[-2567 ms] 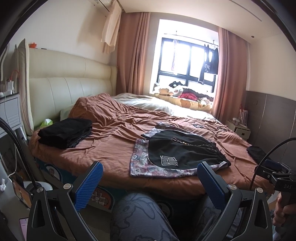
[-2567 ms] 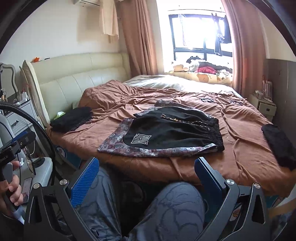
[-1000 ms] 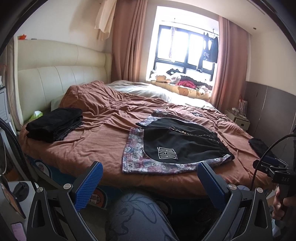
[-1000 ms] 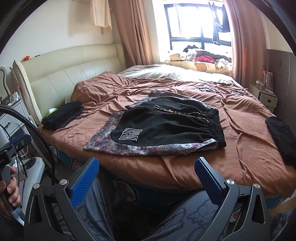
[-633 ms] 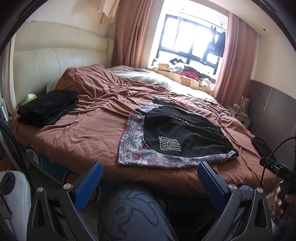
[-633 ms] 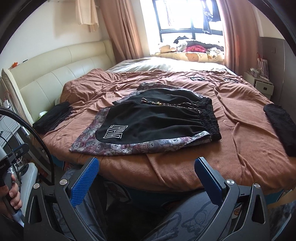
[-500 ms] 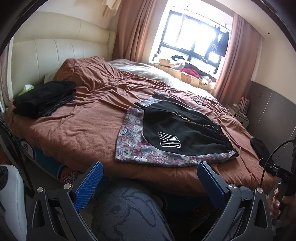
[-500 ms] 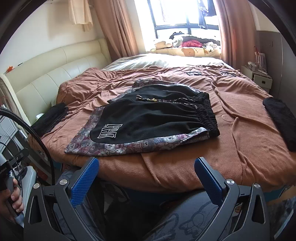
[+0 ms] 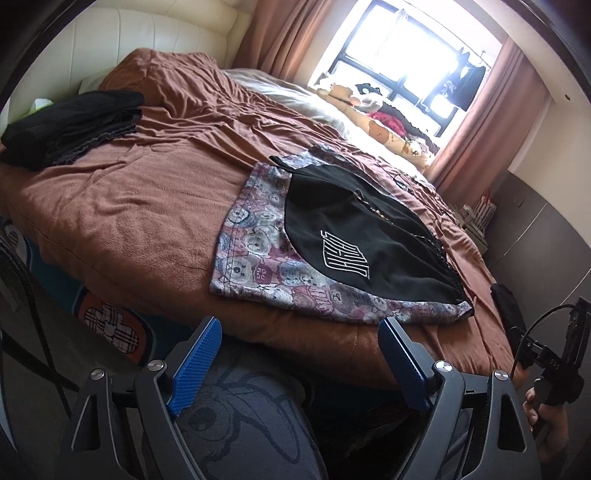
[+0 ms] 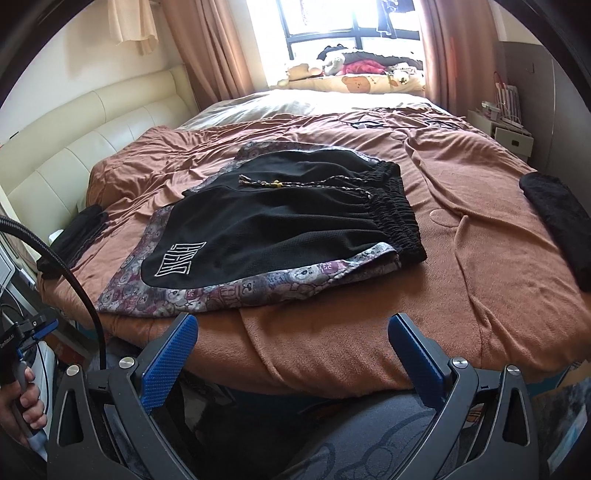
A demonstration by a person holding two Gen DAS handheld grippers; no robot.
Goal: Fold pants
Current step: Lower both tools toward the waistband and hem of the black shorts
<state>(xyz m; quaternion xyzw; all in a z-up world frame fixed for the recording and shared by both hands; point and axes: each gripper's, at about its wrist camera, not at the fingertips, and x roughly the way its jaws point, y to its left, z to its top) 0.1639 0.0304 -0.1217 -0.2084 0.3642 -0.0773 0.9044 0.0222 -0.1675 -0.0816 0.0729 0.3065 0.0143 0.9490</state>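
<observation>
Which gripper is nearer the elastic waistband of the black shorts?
Right. The right gripper sits before the bed edge nearer the waistband; the left gripper faces the hem end, both open and short of the shorts.

A home bedroom: a bed [image 10: 461, 258] with padded headboard [image 10: 92, 125], curtains [image 10: 218, 51] at a sunlit window [image 10: 351, 22], a nightstand [image 10: 506, 136].

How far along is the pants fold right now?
Done: only the layout; the shorts lie flat on the brown blanket. In hand: nothing; left gripper, jaws just narrowing, and right gripper are open, short of the fabric. Left: every fold.
</observation>
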